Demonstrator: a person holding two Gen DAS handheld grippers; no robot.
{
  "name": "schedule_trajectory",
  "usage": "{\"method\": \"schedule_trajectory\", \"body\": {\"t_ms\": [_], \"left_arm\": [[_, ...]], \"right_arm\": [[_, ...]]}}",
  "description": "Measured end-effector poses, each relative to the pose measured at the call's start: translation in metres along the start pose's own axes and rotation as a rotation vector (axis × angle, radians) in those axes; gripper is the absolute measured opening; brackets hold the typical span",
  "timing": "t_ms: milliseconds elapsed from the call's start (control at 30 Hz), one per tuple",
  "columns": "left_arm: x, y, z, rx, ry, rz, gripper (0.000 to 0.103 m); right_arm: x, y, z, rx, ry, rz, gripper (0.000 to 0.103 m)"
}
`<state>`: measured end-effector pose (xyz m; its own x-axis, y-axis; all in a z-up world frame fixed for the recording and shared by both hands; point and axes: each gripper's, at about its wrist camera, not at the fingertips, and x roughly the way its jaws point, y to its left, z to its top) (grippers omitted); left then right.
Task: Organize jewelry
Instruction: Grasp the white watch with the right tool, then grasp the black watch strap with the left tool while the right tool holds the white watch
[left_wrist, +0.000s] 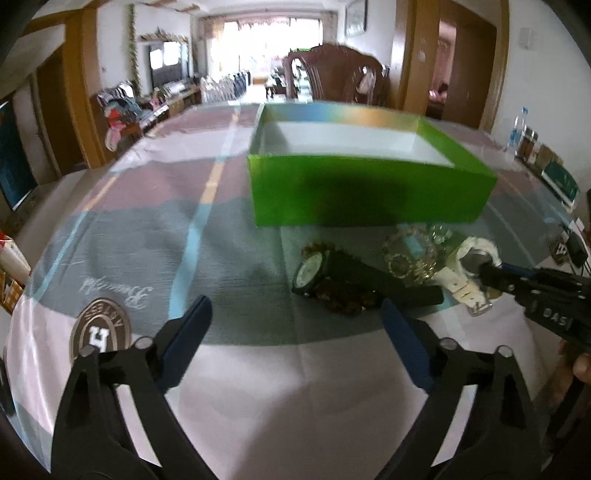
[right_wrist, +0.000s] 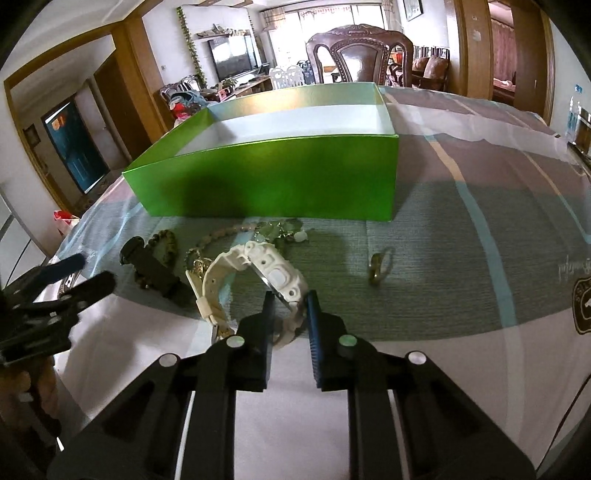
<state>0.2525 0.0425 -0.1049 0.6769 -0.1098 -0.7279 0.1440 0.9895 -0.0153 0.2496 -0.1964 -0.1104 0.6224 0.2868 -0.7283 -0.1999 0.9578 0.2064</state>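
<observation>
Item 1: right gripper (right_wrist: 290, 301), jaws clenched on white watch (right_wrist: 266, 269) at its case; strap trails down to the tabletop (right_wrist: 461, 258).
Item 2: left gripper (left_wrist: 295, 314), jaws released, wide apart, nothing between; hovers just short of the pile.
Item 3: black watch (left_wrist: 332, 269) w/ pale dial, lying across brown bead bracelet (left_wrist: 343, 297).
Item 4: gold ring (right_wrist: 380, 265), alone, right of the white watch.
Item 5: bead/charm chains (right_wrist: 273, 230), tangled, close to box front.
Item 6: green box (right_wrist: 273, 177), open top, white inside, behind the pile.
Item 7: wooden chair (right_wrist: 360, 53), far edge.
</observation>
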Motion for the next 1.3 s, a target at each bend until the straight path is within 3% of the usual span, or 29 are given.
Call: {"method": "schedule_trajectory", "body": {"t_ms": [133,200,267,300,333,533,667,800,967,1033,1067,1100,1133,1167,1300], "left_arm": [[0.022,0.000,0.006,0.004,0.070,-0.021,0.068],[0.024,0.001,0.009,-0.013,0.063,-0.045,0.059],[0.025,0.001,0.012,-0.019,0.054,-0.070,0.033],[0.025,0.001,0.012,-0.026,0.051,-0.084,0.028],[0.024,0.002,0.013,-0.033,0.043,-0.090,0.016],[-0.012,0.006,0.012,-0.062,-0.059,-0.181,0.014],[-0.049,0.009,0.011,-0.079,-0.137,-0.220,0.011],[-0.091,0.011,0.008,-0.090,-0.219,-0.251,0.005],[-0.129,0.013,0.003,-0.087,-0.289,-0.253,0.005],[-0.128,0.010,0.000,-0.073,-0.263,-0.234,0.009],[-0.126,0.010,-0.002,-0.068,-0.252,-0.222,0.024],[-0.122,0.009,-0.004,-0.059,-0.232,-0.199,0.036],[-0.118,0.008,-0.007,-0.046,-0.217,-0.185,0.056],[-0.114,0.005,-0.011,-0.021,-0.194,-0.173,0.062],[-0.090,-0.010,-0.026,0.051,-0.091,-0.188,0.064]], "right_arm": [[0.001,-0.001,0.002,0.008,0.002,0.011,0.017],[0.001,-0.001,0.003,0.010,0.003,0.015,0.017],[0.001,-0.002,0.003,0.011,0.003,0.018,0.017],[0.001,-0.002,0.003,0.011,0.003,0.020,0.017],[0.001,-0.002,0.003,0.011,0.003,0.021,0.017],[-0.007,-0.002,0.002,0.014,-0.022,0.033,0.017],[-0.035,0.002,0.006,0.014,-0.098,0.049,0.003],[-0.062,0.007,0.007,-0.011,-0.148,0.033,0.002],[-0.054,0.002,0.001,0.012,-0.095,0.023,0.005],[-0.045,0.003,0.002,-0.001,-0.088,-0.014,0.026],[-0.040,0.003,0.002,-0.006,-0.079,-0.024,0.043],[-0.034,0.003,0.002,-0.003,-0.066,-0.025,0.050],[-0.030,0.004,0.002,-0.003,-0.055,-0.026,0.050],[-0.029,0.005,0.000,-0.006,-0.050,-0.019,0.050],[-0.024,0.013,-0.007,-0.022,-0.028,-0.025,0.050]]}}
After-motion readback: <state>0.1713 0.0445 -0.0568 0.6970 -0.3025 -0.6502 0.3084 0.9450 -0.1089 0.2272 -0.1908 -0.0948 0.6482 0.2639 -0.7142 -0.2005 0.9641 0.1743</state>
